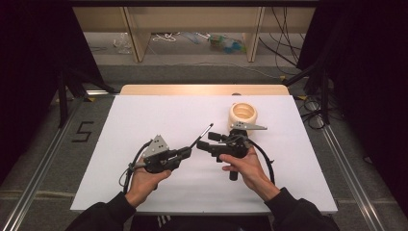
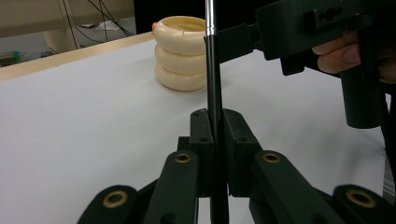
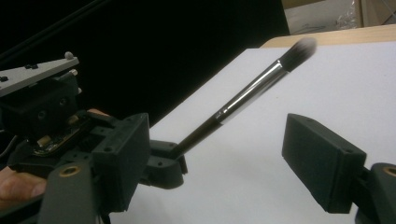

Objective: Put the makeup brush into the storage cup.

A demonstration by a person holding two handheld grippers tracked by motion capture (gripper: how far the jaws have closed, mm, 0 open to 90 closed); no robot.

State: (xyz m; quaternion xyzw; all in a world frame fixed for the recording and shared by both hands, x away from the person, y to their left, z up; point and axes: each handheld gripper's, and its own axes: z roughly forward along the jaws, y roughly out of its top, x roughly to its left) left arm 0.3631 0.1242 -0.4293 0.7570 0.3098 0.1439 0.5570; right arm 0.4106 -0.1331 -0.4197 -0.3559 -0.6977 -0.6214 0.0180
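Note:
A makeup brush (image 1: 202,134) with a black handle, silver ferrule and dark bristles sticks up and to the right from my left gripper (image 1: 188,152), which is shut on its handle. In the left gripper view the handle (image 2: 215,93) is pinched between both pads of the left gripper (image 2: 215,135). My right gripper (image 1: 207,142) faces it from the right, open. In the right gripper view the brush (image 3: 247,95) slants between the right gripper's (image 3: 219,154) wide-apart pads without touching them. The left gripper (image 3: 163,165) grips the handle's lower end there.
A cream holder of three stacked rings (image 1: 243,115) stands on the white table (image 1: 144,120) behind the right gripper, also visible as the cream holder (image 2: 181,53) in the left gripper view. Wooden shelving and cables lie beyond the table's far edge.

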